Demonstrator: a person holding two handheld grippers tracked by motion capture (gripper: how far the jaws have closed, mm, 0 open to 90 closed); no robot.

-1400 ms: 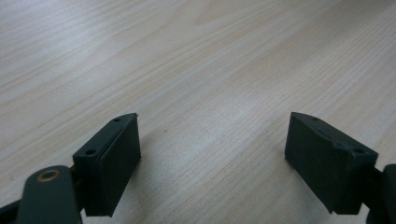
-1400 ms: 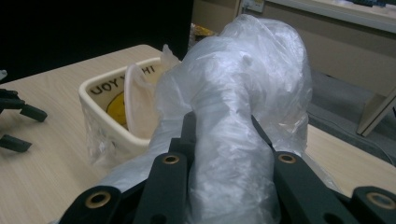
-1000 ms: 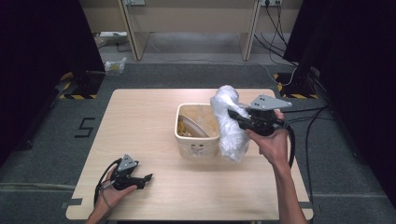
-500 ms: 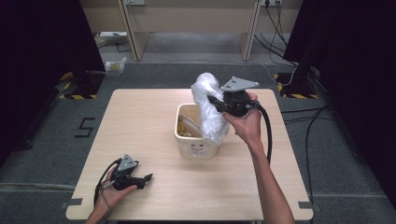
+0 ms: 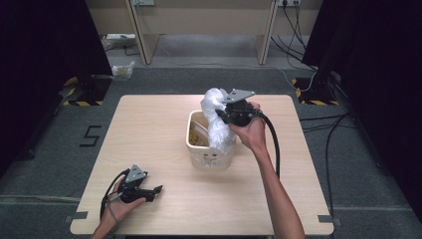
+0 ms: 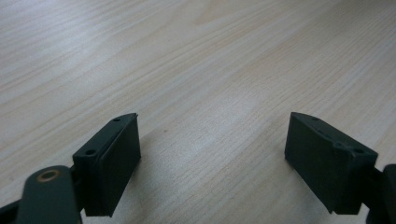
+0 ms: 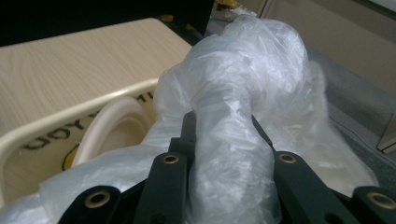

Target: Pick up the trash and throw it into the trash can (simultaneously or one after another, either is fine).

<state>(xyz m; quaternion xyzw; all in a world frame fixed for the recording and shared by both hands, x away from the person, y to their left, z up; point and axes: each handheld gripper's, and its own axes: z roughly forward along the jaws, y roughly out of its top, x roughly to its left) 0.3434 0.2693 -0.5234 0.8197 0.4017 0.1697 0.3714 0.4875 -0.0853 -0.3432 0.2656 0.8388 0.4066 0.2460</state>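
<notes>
Between the closed fingers of the right gripper (image 7: 224,154) we see a bunched clear plastic bag (image 7: 243,93) pinched at its gathered neck. Just below and left of those fingers stands the cream bin (image 5: 209,158); the bag's lower end hangs inside it, its crown billowing above the rim. We judge the bag carried to the bin but not yet let go or spread over the rim. The left gripper (image 6: 212,154), well apart near the bench (image 5: 149,129) edge, rests with fingers wide and nothing between them.
</notes>
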